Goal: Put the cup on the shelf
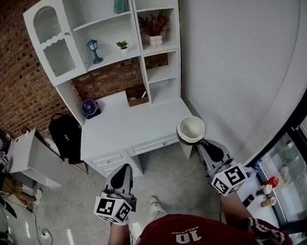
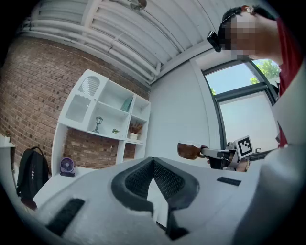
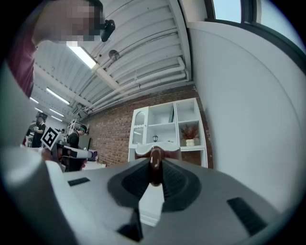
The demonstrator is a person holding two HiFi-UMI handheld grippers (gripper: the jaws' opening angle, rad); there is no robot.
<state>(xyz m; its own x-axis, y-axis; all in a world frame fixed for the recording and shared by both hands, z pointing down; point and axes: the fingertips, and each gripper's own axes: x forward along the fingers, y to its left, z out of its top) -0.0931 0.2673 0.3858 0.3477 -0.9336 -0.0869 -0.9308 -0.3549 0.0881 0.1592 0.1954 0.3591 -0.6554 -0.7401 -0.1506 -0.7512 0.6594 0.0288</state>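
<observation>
The cup (image 1: 191, 129), white inside and brown outside, hangs in the air over the white desk's (image 1: 124, 127) right front corner. My right gripper (image 1: 203, 142) is shut on its handle. In the right gripper view the brown handle (image 3: 155, 165) is pinched between the pads, with the cup's rim (image 3: 142, 152) just beyond. The white shelf unit (image 1: 109, 35) stands at the back of the desk against the brick wall. My left gripper (image 1: 123, 169) is low in front of the desk drawers, shut and empty. The left gripper view shows the cup (image 2: 189, 150) off to the right.
On the shelves are a blue lantern (image 1: 94, 50), a small plant (image 1: 122, 45) and a vase of dried flowers (image 1: 154, 28). A purple fan (image 1: 90, 108) sits on the desk. A black backpack (image 1: 65, 136) and a white cabinet (image 1: 28, 155) stand left; a grey wall is right.
</observation>
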